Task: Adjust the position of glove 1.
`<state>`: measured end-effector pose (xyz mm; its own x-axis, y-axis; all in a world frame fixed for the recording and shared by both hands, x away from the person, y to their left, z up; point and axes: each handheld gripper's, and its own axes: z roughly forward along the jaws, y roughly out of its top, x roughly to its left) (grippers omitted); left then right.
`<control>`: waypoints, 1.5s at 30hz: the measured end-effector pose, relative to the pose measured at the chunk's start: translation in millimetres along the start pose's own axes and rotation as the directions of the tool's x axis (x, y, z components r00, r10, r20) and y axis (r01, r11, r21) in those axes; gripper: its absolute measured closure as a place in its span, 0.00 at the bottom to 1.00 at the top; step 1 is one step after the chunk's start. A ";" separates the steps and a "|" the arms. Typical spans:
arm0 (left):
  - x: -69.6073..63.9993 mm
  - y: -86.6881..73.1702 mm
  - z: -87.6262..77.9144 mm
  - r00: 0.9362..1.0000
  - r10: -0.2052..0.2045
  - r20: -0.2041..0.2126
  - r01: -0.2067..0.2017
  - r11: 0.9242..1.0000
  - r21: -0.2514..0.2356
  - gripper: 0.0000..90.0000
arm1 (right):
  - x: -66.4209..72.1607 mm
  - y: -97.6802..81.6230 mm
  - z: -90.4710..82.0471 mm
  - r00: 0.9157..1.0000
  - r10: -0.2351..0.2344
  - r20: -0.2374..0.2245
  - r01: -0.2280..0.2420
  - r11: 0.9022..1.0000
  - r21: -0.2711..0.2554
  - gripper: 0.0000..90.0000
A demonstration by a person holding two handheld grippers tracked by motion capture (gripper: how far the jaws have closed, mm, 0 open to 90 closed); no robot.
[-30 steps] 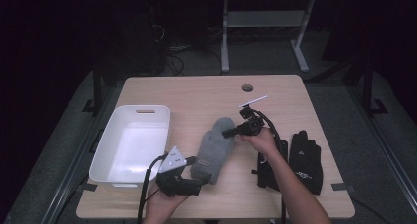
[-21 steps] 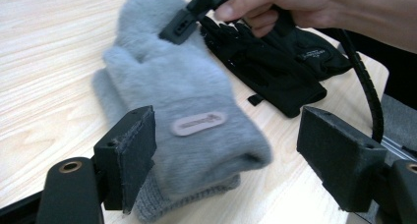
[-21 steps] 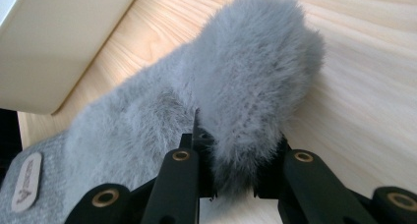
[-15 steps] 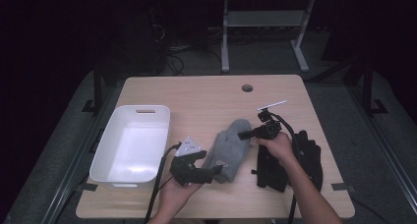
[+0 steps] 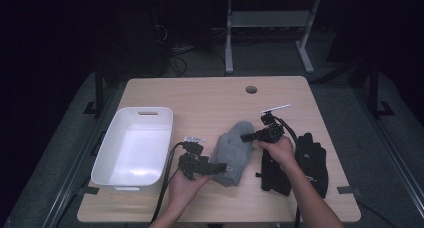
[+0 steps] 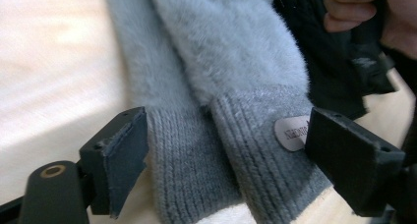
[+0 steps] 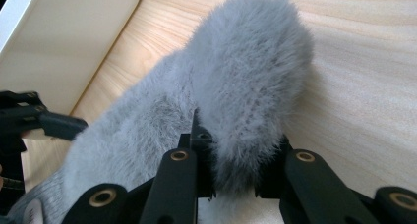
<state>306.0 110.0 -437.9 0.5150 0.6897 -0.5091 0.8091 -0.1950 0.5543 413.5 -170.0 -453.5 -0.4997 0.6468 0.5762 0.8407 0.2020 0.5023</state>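
Now: grey fuzzy mittens [image 5: 233, 150] | ribbed cuffs | right claw [image 7: 235, 187] pinching fur

Left forearm: comes in from the bottom edge of the high view, angled up and slightly right.
Left hand [image 5: 181, 184]: wrapped around the handle of its tool, low over the desk's near side.
Left gripper [image 5: 219, 167]: points to the person's right; in the left gripper view its jaws stand wide apart on either side of the ribbed cuffs of the grey mittens [image 6: 231, 86], not pressing them.
Right forearm: enters from the bottom right, slanting up and left.
Right hand [image 5: 276, 149]: fist closed around the handle.
Right gripper [image 5: 246, 136]: aimed left; in its own view the jaws are pinched on the furry end of the mittens.
Cables: one trails back from each gripper toward the person.
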 end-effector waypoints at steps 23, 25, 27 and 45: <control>13.4 -4.4 -2.8 0.999 -0.031 0.029 0.031 1.000 -0.002 0.42 | 1.1 -2.1 -1.4 0.999 0.009 0.052 -0.009 1.000 -0.007 0.47; 14.2 -4.5 -2.3 0.998 -0.043 0.037 0.043 0.999 -0.004 0.41 | 1.1 -2.3 -3.8 0.998 0.029 0.057 -0.029 1.000 -0.006 0.45; 14.7 -3.8 -2.9 0.998 -0.040 0.041 0.040 0.999 -0.001 0.40 | 2.8 -2.1 -7.9 0.997 0.010 0.082 -0.011 1.000 0.004 0.43; 6.0 -0.3 1.0 0.997 -0.059 0.056 0.057 0.997 0.046 0.16 | 10.4 -1.4 -5.1 0.998 0.003 0.064 -0.004 1.000 0.028 0.61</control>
<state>309.1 113.4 -441.8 0.4811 0.6596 -0.5774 0.8492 -0.1873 0.4937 406.0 -167.4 -444.9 -0.4832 0.6930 0.5351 0.8484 0.2196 0.4817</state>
